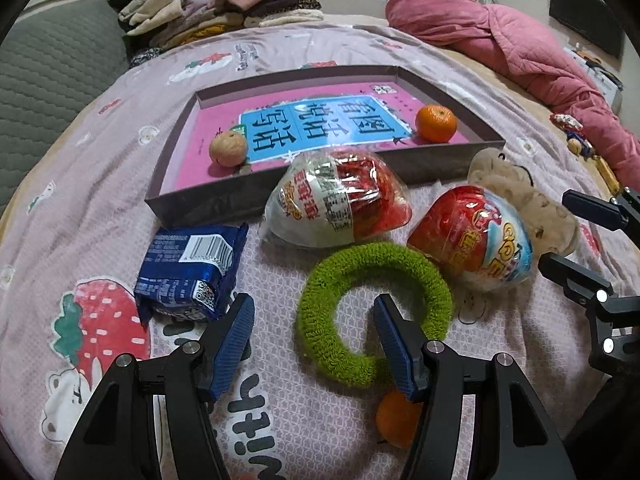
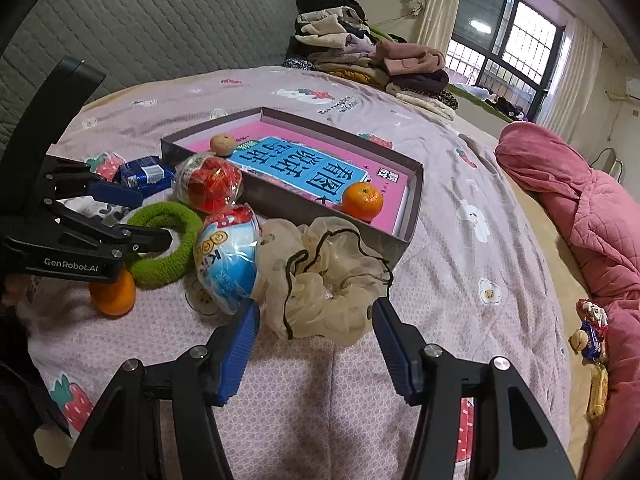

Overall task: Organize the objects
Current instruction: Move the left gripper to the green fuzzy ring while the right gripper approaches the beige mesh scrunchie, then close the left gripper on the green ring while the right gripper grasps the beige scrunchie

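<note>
Two close downward wrist views, shared shallow box (image 1: 224,200) (image 2: 414,184).

Two oranges are counted: one in the box (image 1: 192,204) at (image 1: 436,123), one on the bed at (image 2: 113,294). Two wrapped toy eggs (image 1: 340,204) (image 1: 476,236) are seen, with one walnut (image 1: 228,149), one green ring (image 1: 374,312), one blue packet (image 1: 188,272) and one beige pouch (image 2: 324,280).
</note>
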